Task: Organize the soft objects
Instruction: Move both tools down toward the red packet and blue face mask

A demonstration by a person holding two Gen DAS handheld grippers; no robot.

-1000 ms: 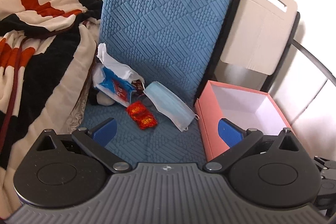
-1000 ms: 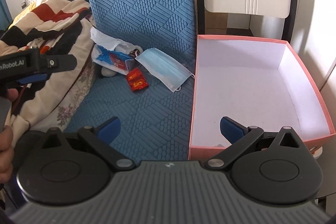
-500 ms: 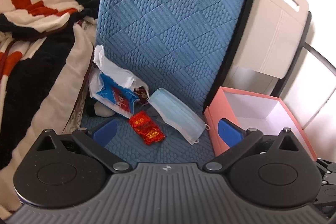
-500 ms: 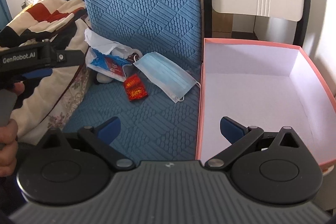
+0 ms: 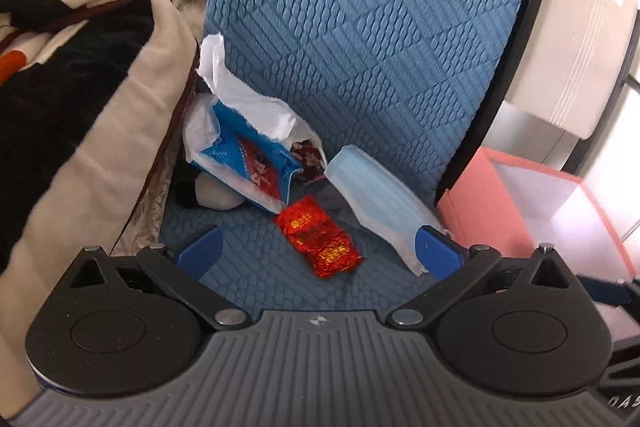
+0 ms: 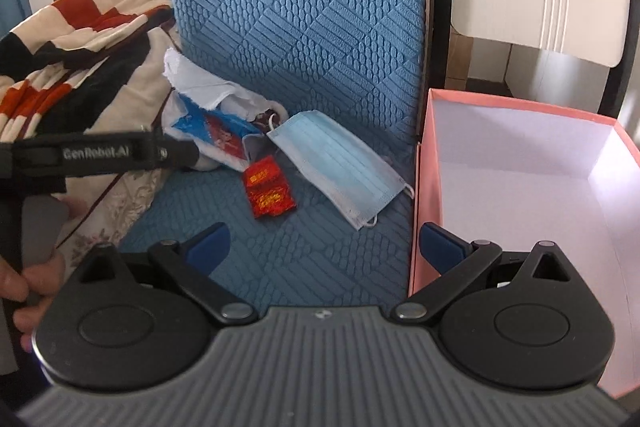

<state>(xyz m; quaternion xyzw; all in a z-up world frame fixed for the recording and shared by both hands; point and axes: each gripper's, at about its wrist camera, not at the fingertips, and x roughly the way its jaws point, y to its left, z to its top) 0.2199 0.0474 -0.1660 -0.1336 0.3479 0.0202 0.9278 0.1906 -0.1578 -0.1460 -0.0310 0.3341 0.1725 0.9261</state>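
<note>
Crinkled red foil packet [image 5: 318, 239], pleated mask [image 6: 340, 163]

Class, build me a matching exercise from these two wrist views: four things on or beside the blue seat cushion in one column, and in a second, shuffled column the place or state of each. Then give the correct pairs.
Things
1. face mask
2. red foil packet
3. pink box
4. tissue pack

Places or states
A. empty, open-topped, right of the cushion
B. at the back left corner, white tissue sticking out
C. lies flat nearest the box
D. between the tissue pack and the mask

Pairs: 1-C, 2-D, 3-A, 4-B
</note>
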